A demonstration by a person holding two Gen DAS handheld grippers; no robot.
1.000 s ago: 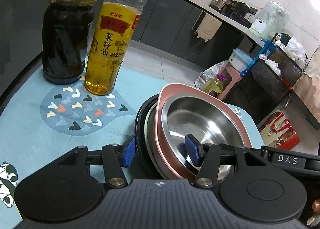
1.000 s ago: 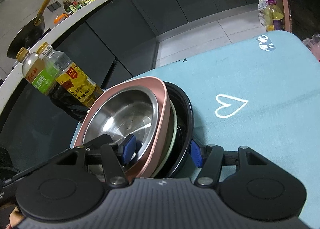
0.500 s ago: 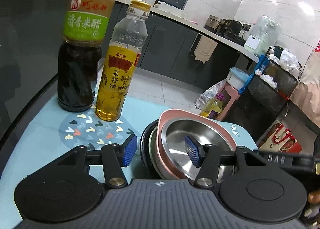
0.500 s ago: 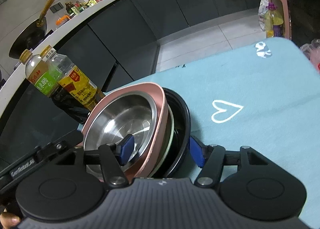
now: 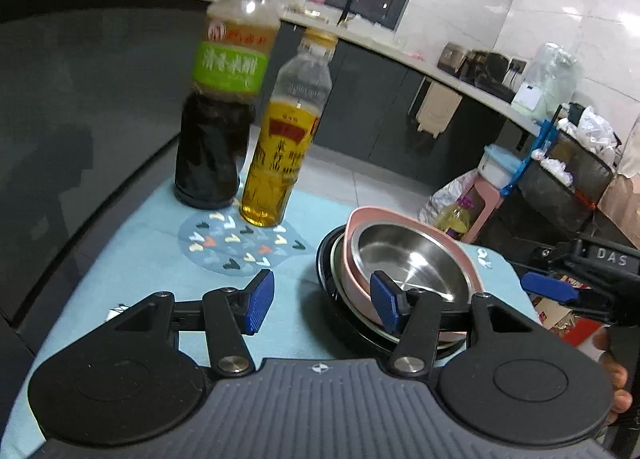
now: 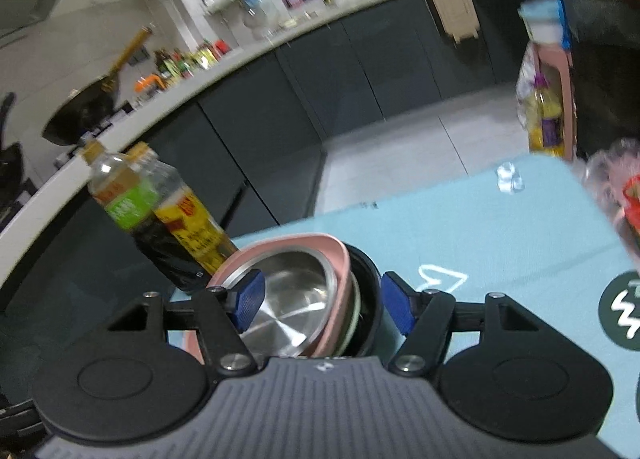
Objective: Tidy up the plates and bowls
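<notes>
A dark vinegar bottle (image 5: 216,127) and a yellow oil bottle (image 5: 286,147) stand touching at the far left of the light-blue mat (image 5: 132,259)

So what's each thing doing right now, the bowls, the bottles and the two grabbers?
Steel bowl: nested on top, empty.
Pink bowl: nested under it.
Black plate: bottom of stack, on the blue mat.
Dark vinegar bottle: upright, capped.
Yellow oil bottle: upright, capped.
Left gripper: jaws open, empty.
Right gripper: jaws just opened, holding nothing.
</notes>
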